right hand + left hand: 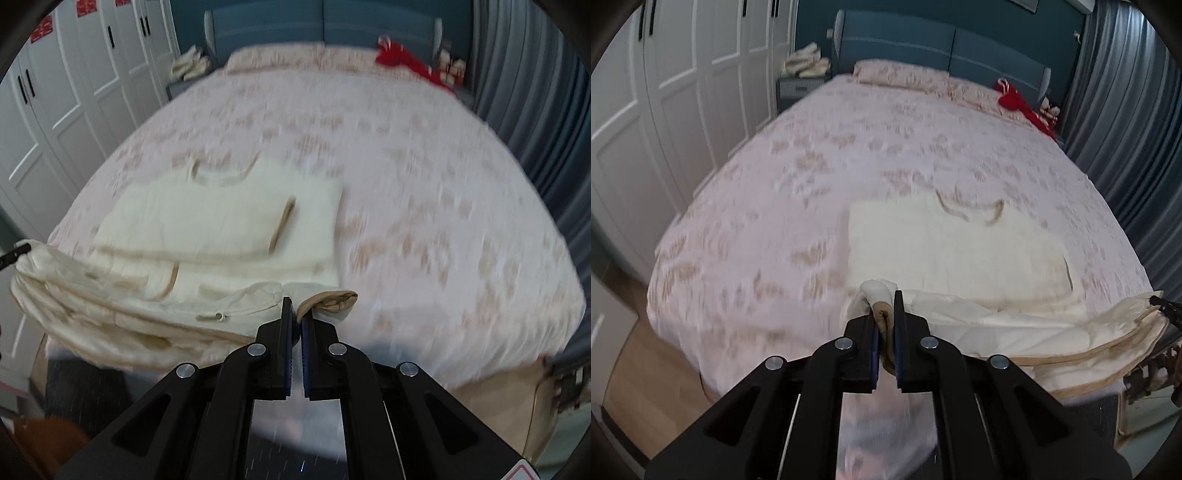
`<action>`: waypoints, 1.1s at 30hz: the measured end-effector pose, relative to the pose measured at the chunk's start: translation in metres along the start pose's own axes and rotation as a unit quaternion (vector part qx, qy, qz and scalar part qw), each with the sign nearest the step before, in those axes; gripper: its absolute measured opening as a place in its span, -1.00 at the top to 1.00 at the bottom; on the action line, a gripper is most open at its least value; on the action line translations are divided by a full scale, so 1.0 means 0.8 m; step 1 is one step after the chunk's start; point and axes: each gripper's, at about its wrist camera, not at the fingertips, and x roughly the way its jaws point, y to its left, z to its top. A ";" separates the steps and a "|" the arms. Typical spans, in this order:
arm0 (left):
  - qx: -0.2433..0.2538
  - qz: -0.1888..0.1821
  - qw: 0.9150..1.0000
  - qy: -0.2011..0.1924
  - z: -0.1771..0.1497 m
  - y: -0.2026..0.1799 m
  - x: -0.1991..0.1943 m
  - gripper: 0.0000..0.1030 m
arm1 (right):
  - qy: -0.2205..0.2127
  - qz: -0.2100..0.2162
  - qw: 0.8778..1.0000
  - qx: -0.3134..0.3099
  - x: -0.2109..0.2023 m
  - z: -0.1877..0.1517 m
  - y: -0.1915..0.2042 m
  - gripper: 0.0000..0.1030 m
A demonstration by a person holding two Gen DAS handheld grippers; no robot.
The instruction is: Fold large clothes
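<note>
Currently catalogued, left to right across the left wrist view:

- Wardrobe doors (pixel 665 110): running down the left edge; bed (pixel 812 166) with pink patterned cover filling the centre.
- Left gripper (pixel 886 317), lower centre: fingers (pixel 899 332) nearly together, pinching a tan-edged corner of the cream garment (pixel 960 251).
- Cream garment: lying right of centre on the bed's near end, far part flat, near edge lifted and sagging between the two grips.
- Red item (pixel 1015 99): lying upper right by the headboard.

Right wrist view:

- Cream garment (pixel 221 221): sitting left of centre.
- Right gripper (pixel 296 317), lower centre: fingers (pixel 286 325) narrow, clamping the other tan-trimmed corner.

Handling note, as a judgement: both corners are probably best carried level and taut toward the collar (pixel 218 173), keeping the edge straight and landing it squarely.
</note>
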 end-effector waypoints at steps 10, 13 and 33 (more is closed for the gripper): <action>-0.008 0.041 0.999 -0.028 0.110 -0.010 0.117 0.90 | -0.078 -0.006 0.994 0.070 0.097 0.115 -0.020 0.94; -0.015 0.053 0.998 -0.022 0.133 -0.008 0.163 0.89 | -0.084 -0.006 0.993 0.086 0.134 0.143 -0.022 0.94; -0.006 0.104 0.992 0.078 0.154 -0.010 0.377 0.88 | -0.004 -0.017 0.990 0.142 0.346 0.185 -0.049 0.94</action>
